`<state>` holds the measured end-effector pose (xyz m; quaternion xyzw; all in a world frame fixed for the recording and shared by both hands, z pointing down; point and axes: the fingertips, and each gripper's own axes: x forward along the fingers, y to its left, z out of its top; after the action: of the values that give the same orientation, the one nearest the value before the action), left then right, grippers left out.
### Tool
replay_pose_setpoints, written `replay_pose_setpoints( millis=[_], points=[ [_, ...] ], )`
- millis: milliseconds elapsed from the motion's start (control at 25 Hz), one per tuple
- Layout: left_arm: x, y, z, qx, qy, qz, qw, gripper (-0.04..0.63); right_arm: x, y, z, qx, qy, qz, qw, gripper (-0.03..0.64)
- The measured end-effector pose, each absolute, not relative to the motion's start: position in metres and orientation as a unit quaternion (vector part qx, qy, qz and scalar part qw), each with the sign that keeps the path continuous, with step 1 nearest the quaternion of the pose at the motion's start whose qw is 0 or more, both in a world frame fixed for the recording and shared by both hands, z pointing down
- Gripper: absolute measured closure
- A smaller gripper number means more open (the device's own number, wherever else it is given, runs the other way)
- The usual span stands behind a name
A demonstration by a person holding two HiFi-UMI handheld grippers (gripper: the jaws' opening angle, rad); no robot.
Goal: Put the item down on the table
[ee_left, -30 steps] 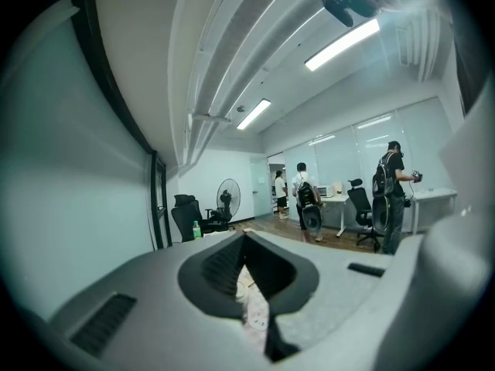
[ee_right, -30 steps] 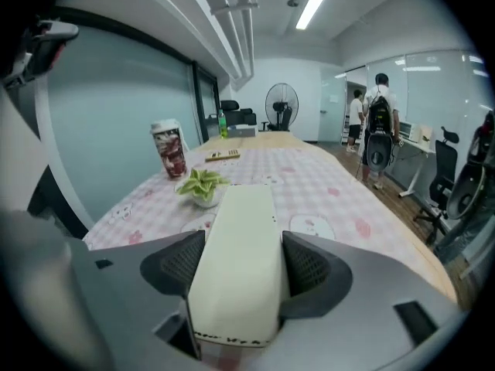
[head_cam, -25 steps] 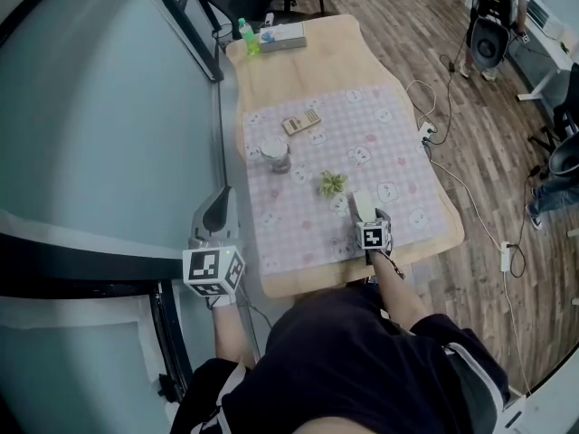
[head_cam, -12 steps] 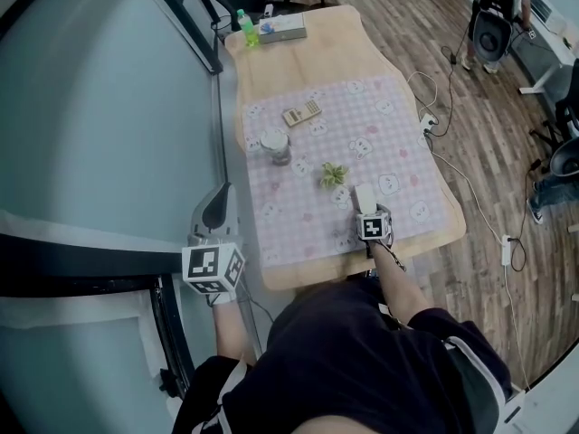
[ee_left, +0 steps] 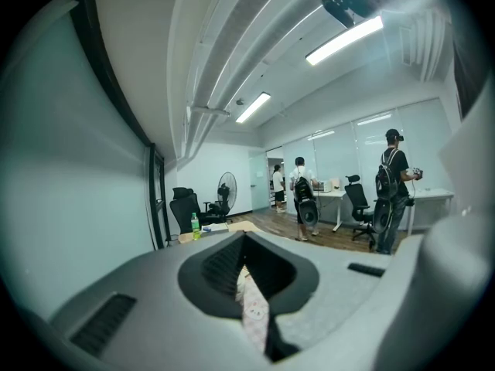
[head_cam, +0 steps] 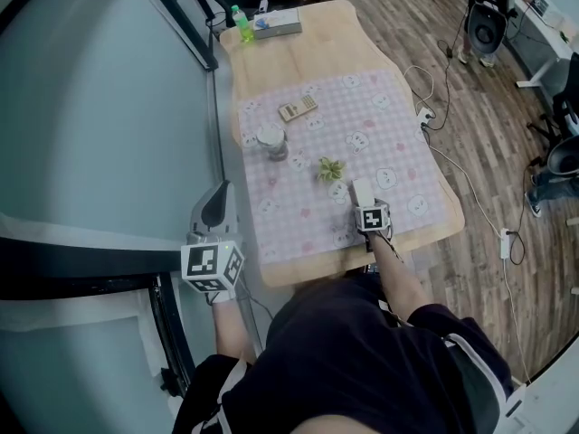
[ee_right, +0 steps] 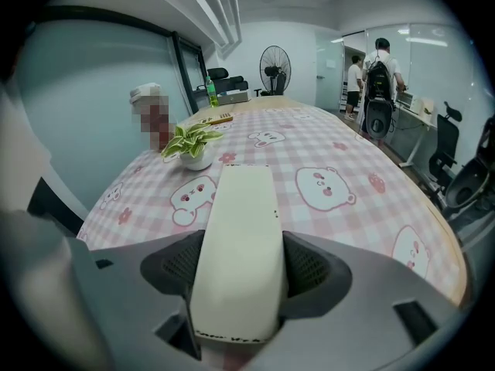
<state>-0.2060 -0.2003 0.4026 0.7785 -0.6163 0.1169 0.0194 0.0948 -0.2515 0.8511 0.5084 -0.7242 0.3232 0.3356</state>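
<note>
My right tongs (ee_right: 241, 273) clench the cream box (ee_right: 238, 222). It juts out ahead of them over the checked cloth (ee_right: 340, 161), near the table's (head_cam: 298, 57) near edge. I cannot tell if it touches. A plant (ee_right: 189, 141) stands close ahead-left, with open cloth to the right. My left tongs (ee_left: 251, 284) are closed, empty, off the table's left edge beside the glass wall (head_cam: 109, 107).

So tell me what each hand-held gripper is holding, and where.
Right hand-held gripper: cream box, by its long sides near one end. Left hand-held gripper: nothing.
</note>
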Motion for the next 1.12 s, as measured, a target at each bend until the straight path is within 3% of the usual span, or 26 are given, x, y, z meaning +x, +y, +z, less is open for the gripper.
replay_pose_setpoints(
  millis=[1120],
  points=[
    [-0.2057, -0.2016, 0.3997, 0.780, -0.615, 0.115, 0.018, 0.600, 0.0923, -0.2485, 0.8476, 0.496, -0.730, 0.334, 0.331, 0.291]
  ],
)
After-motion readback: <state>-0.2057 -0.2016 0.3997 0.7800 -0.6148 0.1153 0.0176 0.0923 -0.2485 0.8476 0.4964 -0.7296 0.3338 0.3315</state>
